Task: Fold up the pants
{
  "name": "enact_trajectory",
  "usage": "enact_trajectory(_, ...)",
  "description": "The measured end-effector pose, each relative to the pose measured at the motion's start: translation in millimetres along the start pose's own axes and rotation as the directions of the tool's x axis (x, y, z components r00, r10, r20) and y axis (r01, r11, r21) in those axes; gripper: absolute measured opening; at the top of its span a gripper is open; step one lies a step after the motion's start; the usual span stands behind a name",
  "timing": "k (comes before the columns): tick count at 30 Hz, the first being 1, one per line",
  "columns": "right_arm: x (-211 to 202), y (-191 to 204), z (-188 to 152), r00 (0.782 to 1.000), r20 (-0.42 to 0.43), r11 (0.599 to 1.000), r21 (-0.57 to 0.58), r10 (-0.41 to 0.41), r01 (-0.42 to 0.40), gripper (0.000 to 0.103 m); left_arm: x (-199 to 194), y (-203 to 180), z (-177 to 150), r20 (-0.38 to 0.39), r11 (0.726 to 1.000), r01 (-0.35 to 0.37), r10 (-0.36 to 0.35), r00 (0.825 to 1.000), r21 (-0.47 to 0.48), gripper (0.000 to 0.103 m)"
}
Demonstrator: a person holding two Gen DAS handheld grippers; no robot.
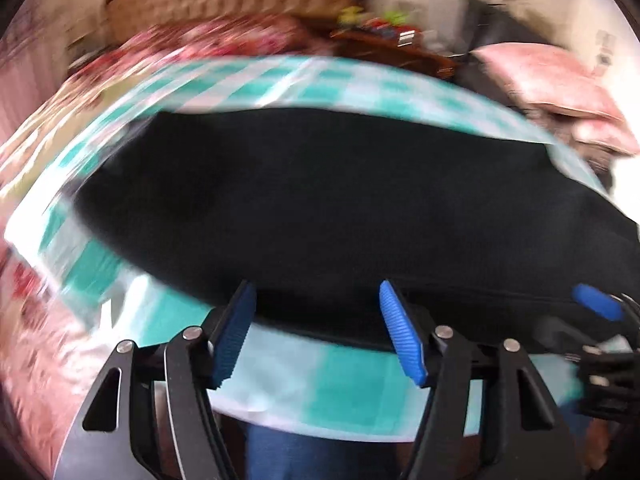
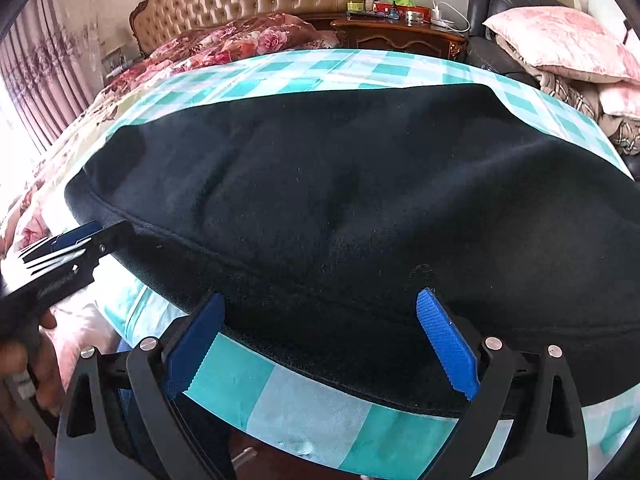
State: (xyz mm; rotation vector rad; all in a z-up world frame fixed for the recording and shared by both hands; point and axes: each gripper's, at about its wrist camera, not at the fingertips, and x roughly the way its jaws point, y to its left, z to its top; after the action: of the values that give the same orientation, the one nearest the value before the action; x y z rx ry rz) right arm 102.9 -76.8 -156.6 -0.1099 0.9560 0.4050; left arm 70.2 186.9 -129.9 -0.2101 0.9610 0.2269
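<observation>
Both our left gripper (image 1: 316, 334) and right gripper (image 2: 320, 344) gape wide at six o'clock of the pants (image 2: 340, 208); we'd guess pinching the checkered sheet (image 2: 304, 412) too.

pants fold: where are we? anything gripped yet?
Done: black pants lie spread flat on the teal checked sheet; no fold shows. In hand: nothing gripped. Left gripper and right gripper sit at the near edge, jaws open, with no cloth pinched between them. Left: grip that edge and make the folds.
</observation>
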Motion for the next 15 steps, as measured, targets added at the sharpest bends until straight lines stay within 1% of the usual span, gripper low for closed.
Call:
enact_trajectory(2, 1, 0, 0, 1.0, -0.003, 1.0, 0.0, -0.004, 0.004, 0.094, 1, 21, 0, -0.007, 0.998, -0.031, 0.031, 1.0, -0.055, 0.064)
enact_trajectory(3, 2, 0, 0, 1.0, -0.004, 1.0, -0.002, -0.008, 0.008, 0.094, 0, 28, 0, 0.001, 0.996, -0.067, 0.067, 0.998, -0.062, 0.064)
enact_trajectory(5, 4, 1, -1, 1.0, -0.007, 1.0, -0.012, -0.025, 0.025, 0.094, -2, 37, 2, 0.02, 0.992, -0.109, 0.111, 0.994, -0.06, 0.064)
enact_trajectory(7, 6, 6, -1, 0.999, -0.013, 0.999, -0.027, -0.047, 0.046, 0.096, -2, 46, 2, 0.022, 0.989, -0.124, 0.126, 0.992, -0.078, 0.063)
enact_trajectory(8, 6, 7, -1, 0.998, -0.017, 0.998, -0.033, -0.054, 0.053, 0.096, -5, 50, 1, 0.038, 0.988, -0.122, 0.126, 0.991, -0.089, 0.063)
enact_trajectory(10, 3, 6, 4, 0.999, -0.016, 0.999, -0.025, -0.047, 0.046, 0.094, -12, 51, -1, 0.085, 0.993, -0.088, 0.095, 0.992, -0.079, 0.063)
enact_trajectory(12, -5, 8, 15, 1.0, 0.017, 1.0, -0.027, -0.013, 0.013, 0.091, -18, 47, -3, 0.146, 0.999, -0.025, 0.03, 0.989, -0.035, 0.064)
enact_trajectory(13, -7, 13, 26, 0.999, 0.042, 0.998, -0.061, -0.013, 0.016, 0.085, -18, 45, -3, 0.153, 1.0, -0.005, 0.007, 0.988, -0.014, 0.065)
enact_trajectory(14, -6, 16, 35, 0.998, 0.052, 0.996, -0.086, -0.018, 0.023, 0.082, -16, 40, -5, 0.157, 0.999, 0.026, -0.029, 0.987, 0.018, 0.065)
enact_trajectory(15, -2, 18, 46, 0.999, 0.052, 0.995, -0.101, -0.015, 0.02, 0.078, -12, 36, -6, 0.155, 0.998, 0.043, -0.048, 0.987, 0.037, 0.067)
